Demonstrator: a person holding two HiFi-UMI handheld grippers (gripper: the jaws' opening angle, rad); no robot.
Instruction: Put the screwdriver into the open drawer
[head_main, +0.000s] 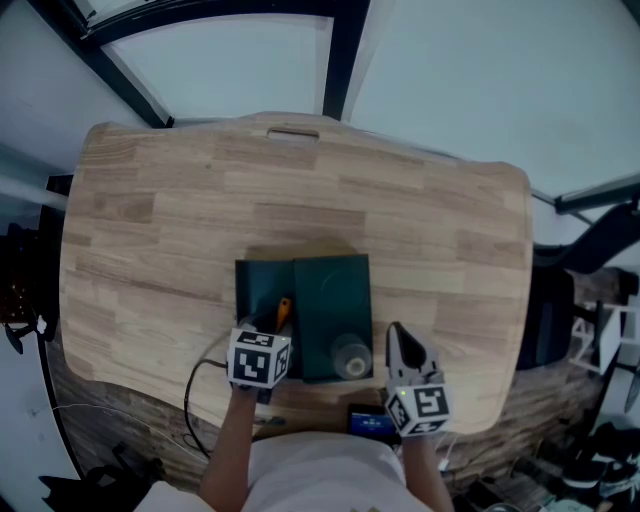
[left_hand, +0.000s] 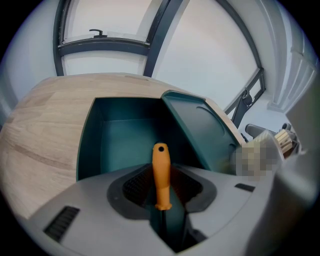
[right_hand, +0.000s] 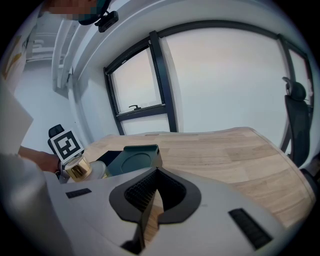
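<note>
At the table's (head_main: 150, 220) near edge, the head view shows the left gripper (head_main: 274, 330) holding the orange screwdriver (head_main: 284, 311) over the open drawer (head_main: 257, 288). It is not yet released, so letting go is what is left. In the left gripper view, the jaws pinch the screwdriver at its handle base, with the drawer at twelve o'clock. In the right gripper view, the right gripper (right_hand: 150, 195) seems pressed together and empty, with the drawer at ten o'clock.

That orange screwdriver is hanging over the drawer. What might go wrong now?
The left gripper pinches the screwdriver by its round, smooth handle, so it may roll or slip. It hangs close beside the green box, so it might knock against that on the way down into the drawer.
</note>
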